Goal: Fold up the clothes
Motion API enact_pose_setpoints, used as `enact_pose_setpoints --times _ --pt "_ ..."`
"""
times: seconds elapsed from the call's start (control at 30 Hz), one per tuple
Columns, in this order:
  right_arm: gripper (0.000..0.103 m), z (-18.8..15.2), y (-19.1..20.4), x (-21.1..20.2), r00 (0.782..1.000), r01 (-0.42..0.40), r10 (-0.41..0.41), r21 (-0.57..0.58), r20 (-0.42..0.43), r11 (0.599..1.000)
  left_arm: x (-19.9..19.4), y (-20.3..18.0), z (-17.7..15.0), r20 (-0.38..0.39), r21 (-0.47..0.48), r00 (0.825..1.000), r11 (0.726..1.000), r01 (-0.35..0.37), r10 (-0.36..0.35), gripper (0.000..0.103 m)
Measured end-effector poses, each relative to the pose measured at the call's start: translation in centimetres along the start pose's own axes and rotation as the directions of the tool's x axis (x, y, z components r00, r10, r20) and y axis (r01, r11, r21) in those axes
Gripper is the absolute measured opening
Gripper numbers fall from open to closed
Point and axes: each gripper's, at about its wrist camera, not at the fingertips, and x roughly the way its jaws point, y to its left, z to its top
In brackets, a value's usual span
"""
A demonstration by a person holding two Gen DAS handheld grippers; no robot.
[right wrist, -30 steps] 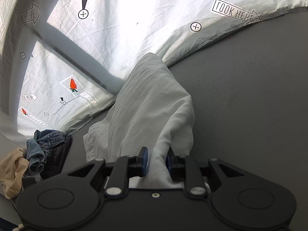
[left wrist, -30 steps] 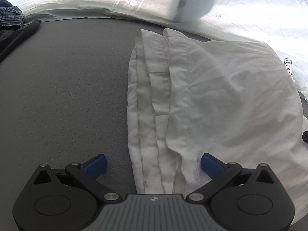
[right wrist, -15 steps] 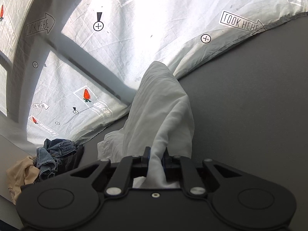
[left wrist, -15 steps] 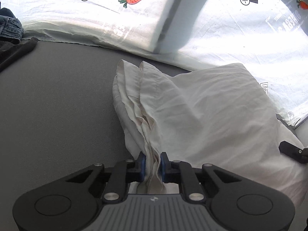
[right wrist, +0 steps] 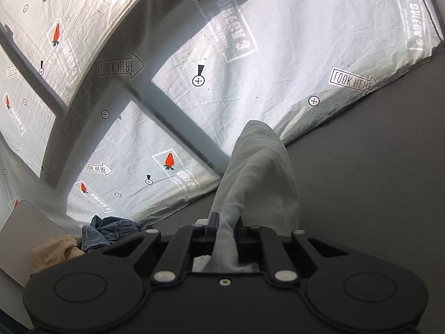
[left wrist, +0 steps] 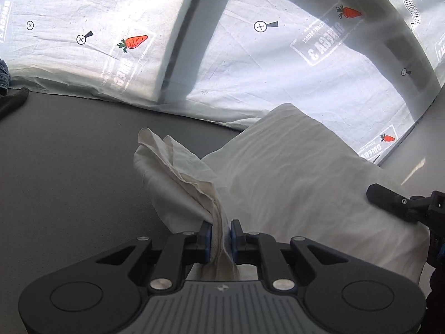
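Both my grippers, left (left wrist: 219, 236) and right (right wrist: 226, 229), had their jaws pinching the white garment (left wrist: 292, 172), lifting its near edge off the grey tabletop (left wrist: 69, 167). Fold looked barely started, and the jeans pile (right wrist: 111, 231) was untouched.

I see a flat, dark grey matte tabletop (left wrist: 69, 172). A white cotton garment (left wrist: 292, 172) trails onto it at its far end (where exactly it touches I cannot tell). At the table's far left lie crumpled blue denim jeans (right wrist: 111, 231), a tan cloth (right wrist: 52, 253) and a dark fabric piece (left wrist: 14, 100).
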Motion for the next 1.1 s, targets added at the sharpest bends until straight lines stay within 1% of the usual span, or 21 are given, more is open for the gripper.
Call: enact_pose_setpoints --times 0.13,0.27,0.4,0.5,0.63,0.67,0.77,0.87,0.97,1.1 --pt "0.01 -1.6 0.2 -3.9 0.998 0.036 -0.037 0.024 0.049 0.999 -1.4 -1.2 -1.2 -0.01 0.028 0.999 0.998 0.05 -0.05 0.014" --pt "0.009 -2.6 -0.4 -7.5 0.991 0.088 -0.094 0.066 0.095 0.994 -2.2 -3.2 -2.4 -0.041 0.089 0.994 0.991 0.102 -0.098 0.014" --pt "0.009 -3.0 -1.5 -11.0 0.976 0.15 -0.164 0.103 0.142 0.983 -1.8 -5.7 -4.1 -0.077 0.131 0.985 0.977 0.166 -0.157 0.014" --pt "0.009 -2.5 -3.4 -13.2 0.971 0.156 -0.173 0.115 0.166 0.981 -1.4 -8.3 -5.6 -0.081 0.139 0.982 0.973 0.182 -0.172 0.014" --pt "0.009 -0.6 -7.2 -15.1 0.975 0.124 -0.146 0.137 0.168 0.983 -0.7 -12.3 -7.4 -0.065 0.139 0.985 0.976 0.165 -0.157 0.014" --pt "0.009 0.0 -8.2 -15.4 0.977 0.118 -0.14 0.138 0.163 0.983 -0.2 -13.4 -7.8 -0.058 0.12 0.987 0.981 0.155 -0.149 0.014" --pt "0.009 2.3 -11.1 -17.0 0.983 0.103 -0.115 0.094 0.142 0.99 0.7 -16.6 -9.1 -0.036 0.048 0.99 0.99 0.135 -0.133 0.014" --pt "0.009 5.3 -14.1 -18.6 0.99 0.063 -0.068 0.043 0.124 0.997 1.7 -20.3 -10.0 -0.011 0.006 0.992 0.992 0.125 -0.125 0.014" --pt "0.009 8.3 -17.0 -19.7 0.992 0.039 -0.042 0.029 0.12 0.999 2.9 -24.2 -10.0 0.003 -0.031 0.993 0.993 0.116 -0.116 0.014" --pt "0.009 12.0 -20.7 -20.8 0.991 0.038 -0.041 0.027 0.126 0.999 5.5 -30.0 -8.5 -0.004 -0.001 0.994 0.994 0.11 -0.11 0.014"
